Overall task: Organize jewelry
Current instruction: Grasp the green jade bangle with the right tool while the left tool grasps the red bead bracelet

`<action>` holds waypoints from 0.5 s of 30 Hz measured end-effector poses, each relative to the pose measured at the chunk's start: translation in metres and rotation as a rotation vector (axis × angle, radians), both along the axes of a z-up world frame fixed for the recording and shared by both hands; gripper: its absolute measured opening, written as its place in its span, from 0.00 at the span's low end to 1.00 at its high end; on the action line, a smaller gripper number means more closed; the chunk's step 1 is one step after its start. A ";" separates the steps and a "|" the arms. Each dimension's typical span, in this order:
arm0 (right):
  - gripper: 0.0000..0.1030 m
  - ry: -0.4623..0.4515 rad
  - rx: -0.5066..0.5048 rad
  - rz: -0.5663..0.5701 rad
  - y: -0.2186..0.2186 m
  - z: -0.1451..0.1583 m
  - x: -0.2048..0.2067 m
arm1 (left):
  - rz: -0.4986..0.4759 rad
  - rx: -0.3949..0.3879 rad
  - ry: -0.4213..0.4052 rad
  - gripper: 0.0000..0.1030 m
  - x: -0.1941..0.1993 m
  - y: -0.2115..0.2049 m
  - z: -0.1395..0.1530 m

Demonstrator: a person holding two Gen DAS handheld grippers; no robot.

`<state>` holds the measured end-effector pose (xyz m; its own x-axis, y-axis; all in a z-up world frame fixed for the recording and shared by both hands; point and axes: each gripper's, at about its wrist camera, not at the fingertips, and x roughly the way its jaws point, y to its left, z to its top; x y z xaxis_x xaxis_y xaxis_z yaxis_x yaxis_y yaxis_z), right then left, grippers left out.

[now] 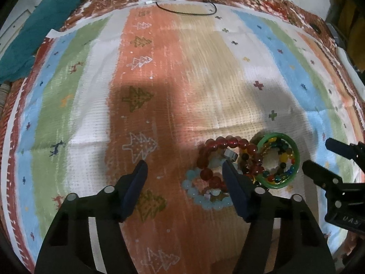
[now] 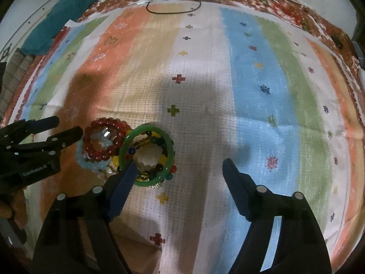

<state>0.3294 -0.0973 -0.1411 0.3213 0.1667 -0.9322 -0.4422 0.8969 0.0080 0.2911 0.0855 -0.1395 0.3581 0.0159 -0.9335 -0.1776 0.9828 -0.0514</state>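
With both the left gripper (image 1: pixel 184 169) and right gripper (image 2: pixel 180 167) held apart and empty, neighbouring beads could be snagged from the tangled bracelet pile (image 1: pixel 219 166), lower right of centre, beside the green bangle (image 2: pixel 148 156).

A green bangle (image 2: pixel 147 155) lay flat on the striped cloth, ringing a strand of multicoloured beads (image 2: pixel 157 169). Touching its left side, a dark red bead bracelet (image 2: pixel 103 140) rested coiled upon a pale blue bead bracelet (image 1: pixel 200 197), with a small clear faceted piece (image 2: pixel 106 134) showing inside the red coil.
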 end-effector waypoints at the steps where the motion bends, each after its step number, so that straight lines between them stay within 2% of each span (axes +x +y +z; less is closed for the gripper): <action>1: 0.69 0.001 -0.004 0.004 0.002 -0.001 0.001 | -0.001 0.003 0.005 0.63 0.002 0.000 -0.002; 5: 0.59 0.011 -0.010 0.010 0.006 -0.006 0.006 | -0.005 -0.003 0.014 0.58 0.007 0.001 -0.008; 6: 0.58 0.015 -0.014 0.011 0.007 -0.008 0.008 | -0.007 -0.006 0.015 0.52 0.007 0.001 -0.010; 8: 0.46 0.020 -0.019 0.017 0.010 -0.010 0.011 | -0.016 -0.011 0.026 0.44 0.010 -0.001 -0.015; 15: 0.28 0.036 -0.032 0.035 0.019 -0.017 0.016 | -0.042 -0.019 0.042 0.39 0.011 -0.006 -0.030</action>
